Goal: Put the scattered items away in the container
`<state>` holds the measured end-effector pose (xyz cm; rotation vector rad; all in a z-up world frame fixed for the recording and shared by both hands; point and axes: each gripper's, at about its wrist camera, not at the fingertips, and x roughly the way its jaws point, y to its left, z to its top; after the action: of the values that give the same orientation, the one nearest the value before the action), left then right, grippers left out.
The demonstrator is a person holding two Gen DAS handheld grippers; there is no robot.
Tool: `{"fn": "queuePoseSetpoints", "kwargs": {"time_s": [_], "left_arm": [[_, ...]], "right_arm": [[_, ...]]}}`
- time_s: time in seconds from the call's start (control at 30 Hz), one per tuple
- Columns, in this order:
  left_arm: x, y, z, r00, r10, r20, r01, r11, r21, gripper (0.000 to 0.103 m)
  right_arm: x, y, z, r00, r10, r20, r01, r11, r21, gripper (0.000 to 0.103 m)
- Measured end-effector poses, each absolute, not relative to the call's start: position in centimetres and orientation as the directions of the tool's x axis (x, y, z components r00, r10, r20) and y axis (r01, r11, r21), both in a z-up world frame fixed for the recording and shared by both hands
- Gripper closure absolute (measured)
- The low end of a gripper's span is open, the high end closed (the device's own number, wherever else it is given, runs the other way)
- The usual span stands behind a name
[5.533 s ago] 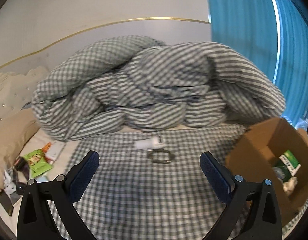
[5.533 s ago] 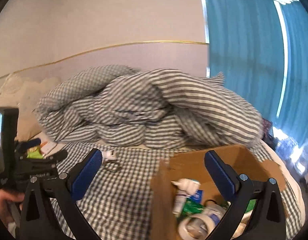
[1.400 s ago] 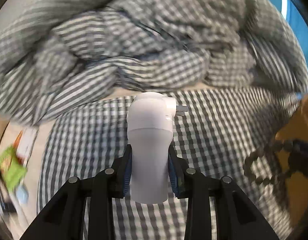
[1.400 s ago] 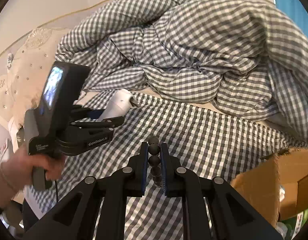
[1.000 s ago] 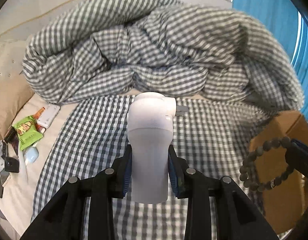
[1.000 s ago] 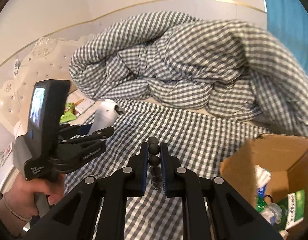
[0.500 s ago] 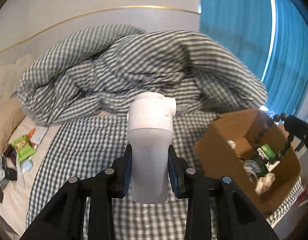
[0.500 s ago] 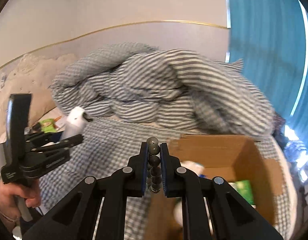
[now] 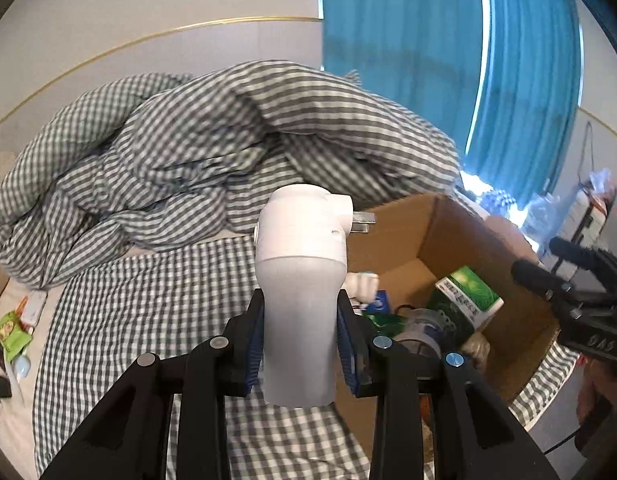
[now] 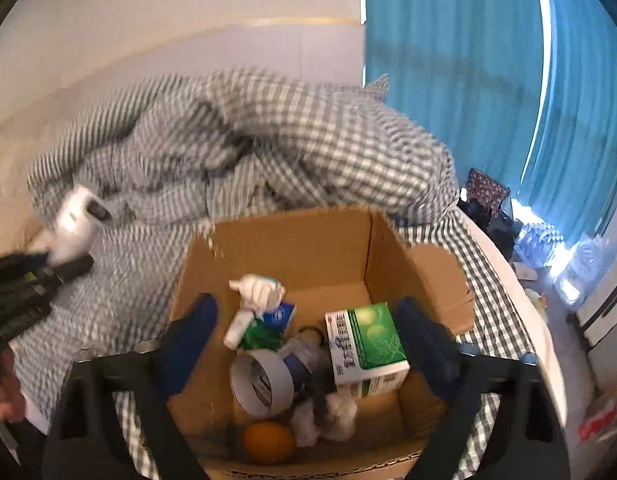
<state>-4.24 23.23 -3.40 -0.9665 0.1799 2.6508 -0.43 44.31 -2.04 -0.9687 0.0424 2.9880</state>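
My left gripper is shut on a white plug-in device with metal prongs, held above the checked bed just left of the cardboard box. It also shows at the left of the right wrist view. My right gripper is open and empty above the cardboard box. The box holds a green carton, a tape roll, a white spray bottle, an orange and crumpled tissue. The bead bracelet is not clearly visible.
A heaped checked duvet lies behind the box. Small items, among them a green packet, lie at the bed's left edge. Blue curtains hang at the right. The right gripper shows at the right edge of the left wrist view.
My right gripper has opened above the box and no longer holds the bead bracelet. My left gripper has carried the white plug-in device right, close to the box.
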Motion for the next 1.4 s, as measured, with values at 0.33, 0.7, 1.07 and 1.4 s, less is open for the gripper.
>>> {"fn": "queuePoseSetpoints", "kwargs": {"time_s": [0.33,0.7,1.07,1.4], "left_arm": [[-3.6,29.0,-3.1,-0.704,0.309,-0.640,-0.410,-0.912,0.011,0.070],[-3.7,35.0,-4.4,-0.666,0.348,-0.660,-0.475,-0.880,0.016,0.070],[-3.5,35.9,-4.9,-0.669,0.342,-0.660,-0.479,-0.877,0.031,0.046],[-3.3,31.5,-3.0,-0.718,0.310,-0.624,-0.413,-0.910,0.023,0.000]], "right_arm": [[2.0,48.4,0.0,-0.842,0.070,-0.534,-0.101,-0.994,0.028,0.011],[4.4,51.8,0.9,-0.852,0.102,-0.513,-0.149,-0.988,0.051,0.010],[4.8,52.5,0.7,-0.853,0.095,-0.514,-0.150,-0.987,0.066,0.010],[4.0,49.3,1.7,-0.867,0.071,-0.494,-0.119,-0.991,0.065,0.003]]}}
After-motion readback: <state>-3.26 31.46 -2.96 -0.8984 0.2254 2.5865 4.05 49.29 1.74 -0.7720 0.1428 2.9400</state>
